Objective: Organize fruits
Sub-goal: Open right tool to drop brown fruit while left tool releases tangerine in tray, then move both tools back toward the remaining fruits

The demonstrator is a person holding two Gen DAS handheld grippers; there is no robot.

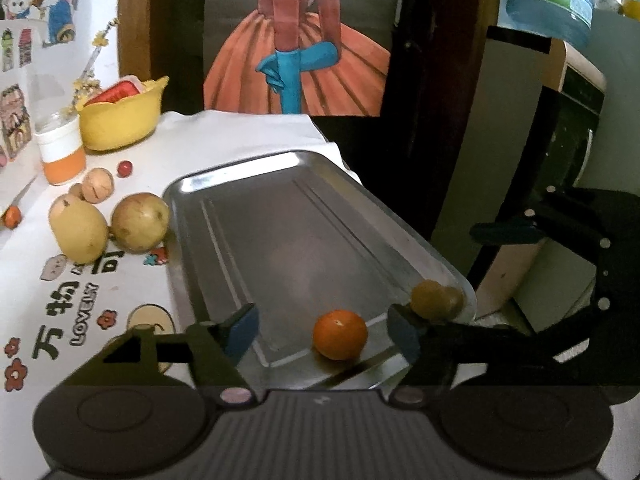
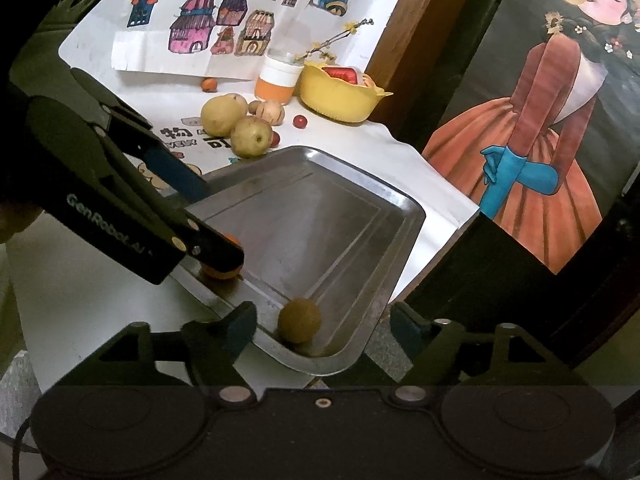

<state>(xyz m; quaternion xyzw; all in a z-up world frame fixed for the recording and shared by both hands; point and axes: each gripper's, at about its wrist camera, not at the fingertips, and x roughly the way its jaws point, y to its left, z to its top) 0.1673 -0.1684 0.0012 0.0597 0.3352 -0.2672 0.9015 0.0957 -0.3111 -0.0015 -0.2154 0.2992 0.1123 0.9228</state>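
A steel tray [image 1: 280, 216] lies on the white printed tablecloth. An orange [image 1: 340, 340] rests on its near end, between the fingers of my left gripper [image 1: 322, 330], which is open with gaps on both sides of the fruit. A small yellow-brown fruit [image 2: 299, 320] sits in the tray's [image 2: 328, 224] near corner, between the spread fingers of my open right gripper [image 2: 322, 330]. In the right wrist view my left gripper [image 2: 218, 226] reaches in from the left and half hides the orange [image 2: 222, 272]. Two pears [image 1: 80, 228] [image 1: 140, 222] lie left of the tray.
Beyond the pears are a tan round fruit [image 1: 98, 185], a small red fruit [image 1: 125, 168], a tiny orange fruit [image 1: 12, 216], an orange-based jar [image 1: 62, 152] and a yellow bowl [image 1: 120, 120]. The table's edge runs along the tray's right side, with a dark doorway and a painted panel behind.
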